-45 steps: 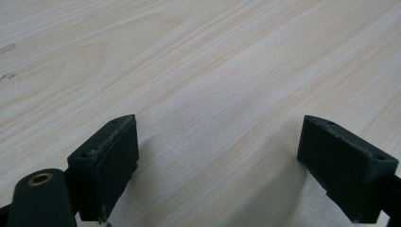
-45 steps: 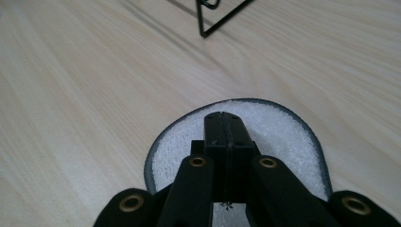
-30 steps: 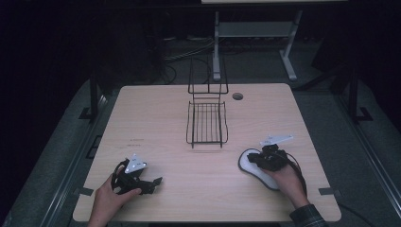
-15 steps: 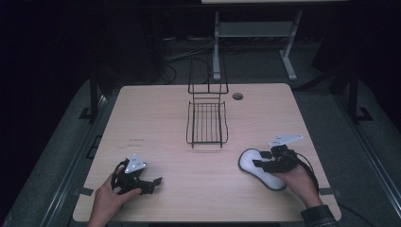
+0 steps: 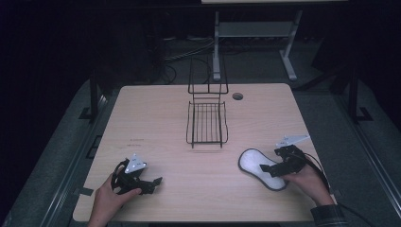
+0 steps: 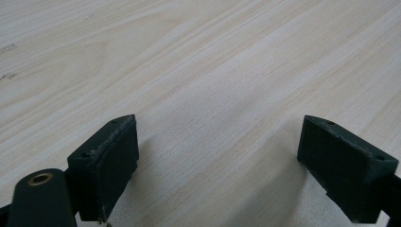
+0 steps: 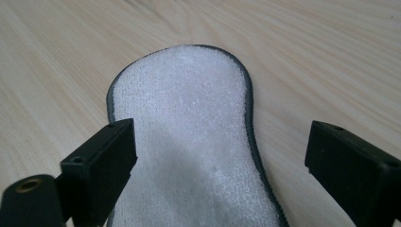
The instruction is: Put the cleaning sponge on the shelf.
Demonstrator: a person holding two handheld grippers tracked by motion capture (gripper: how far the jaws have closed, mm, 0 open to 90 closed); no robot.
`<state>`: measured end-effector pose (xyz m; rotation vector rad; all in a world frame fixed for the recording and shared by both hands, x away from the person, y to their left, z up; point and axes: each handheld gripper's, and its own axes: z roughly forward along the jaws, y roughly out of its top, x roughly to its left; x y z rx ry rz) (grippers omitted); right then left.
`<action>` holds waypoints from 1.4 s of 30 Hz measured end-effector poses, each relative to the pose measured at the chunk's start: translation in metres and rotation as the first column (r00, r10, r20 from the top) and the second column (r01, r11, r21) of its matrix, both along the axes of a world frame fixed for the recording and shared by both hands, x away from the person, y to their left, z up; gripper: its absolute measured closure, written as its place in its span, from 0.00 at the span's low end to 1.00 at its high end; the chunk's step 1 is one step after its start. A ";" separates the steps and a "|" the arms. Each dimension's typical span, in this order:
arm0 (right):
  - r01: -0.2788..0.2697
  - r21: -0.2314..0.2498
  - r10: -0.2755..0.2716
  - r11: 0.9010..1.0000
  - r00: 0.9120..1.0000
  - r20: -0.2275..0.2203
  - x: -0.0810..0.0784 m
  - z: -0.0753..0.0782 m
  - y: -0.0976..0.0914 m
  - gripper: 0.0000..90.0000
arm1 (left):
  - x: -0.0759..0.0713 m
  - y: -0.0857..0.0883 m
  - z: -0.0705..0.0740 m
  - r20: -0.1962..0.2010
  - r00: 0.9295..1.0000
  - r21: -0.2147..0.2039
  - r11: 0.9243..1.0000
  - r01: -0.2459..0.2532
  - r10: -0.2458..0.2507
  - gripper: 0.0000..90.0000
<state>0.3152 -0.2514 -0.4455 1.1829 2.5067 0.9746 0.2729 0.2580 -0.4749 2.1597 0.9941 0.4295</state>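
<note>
A: While the white pad (image 5: 261, 167) lies flat on the table (image 5: 165, 118), near and to the right of the wire rack (image 5: 206, 124), where is the right gripper (image 5: 274, 166)?

B: At the pad's right end; its 2 jaws, just opened, stand released astride it.

A: And the left gripper (image 5: 150, 182)?

B: Left of the rack, near the table's front edge, jaws apart over bare wood.

Through the right gripper view I see my right gripper (image 7: 220, 161) with its jaws spread wide; they have just been opening, and neither pad presses on anything. Between and below them a white fleecy pad (image 7: 194, 142) with a dark grey stitched edge lies flat on the pale wood-grain counter (image 7: 331, 56). Its rounded end points to 12 o'clock, and its body narrows slightly toward 6 o'clock.
</note>
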 end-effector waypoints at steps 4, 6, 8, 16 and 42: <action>-0.013 -0.001 0.013 1.000 1.000 -0.007 0.001 -0.002 0.001 0.07 | 0.000 0.000 0.000 0.000 1.000 0.000 1.000 0.000 0.000 0.14; -0.019 -0.002 0.019 1.000 1.000 -0.013 0.001 -0.004 0.002 0.07 | 0.000 0.000 0.000 0.000 1.000 0.000 1.000 0.000 0.000 0.14; -0.021 -0.013 0.021 1.000 1.000 -0.022 0.002 -0.006 0.003 0.06 | 0.000 0.000 0.000 0.000 1.000 0.000 1.000 0.000 0.000 0.14; -0.043 -0.032 0.042 0.999 0.998 -0.044 0.003 -0.012 0.008 0.06 | 0.000 0.000 0.000 0.000 1.000 0.000 1.000 0.000 0.000 0.14; -0.095 -0.064 0.090 0.993 0.993 -0.078 0.003 -0.017 0.016 0.19 | 0.000 0.000 0.000 0.000 1.000 0.000 1.000 -0.001 0.001 0.14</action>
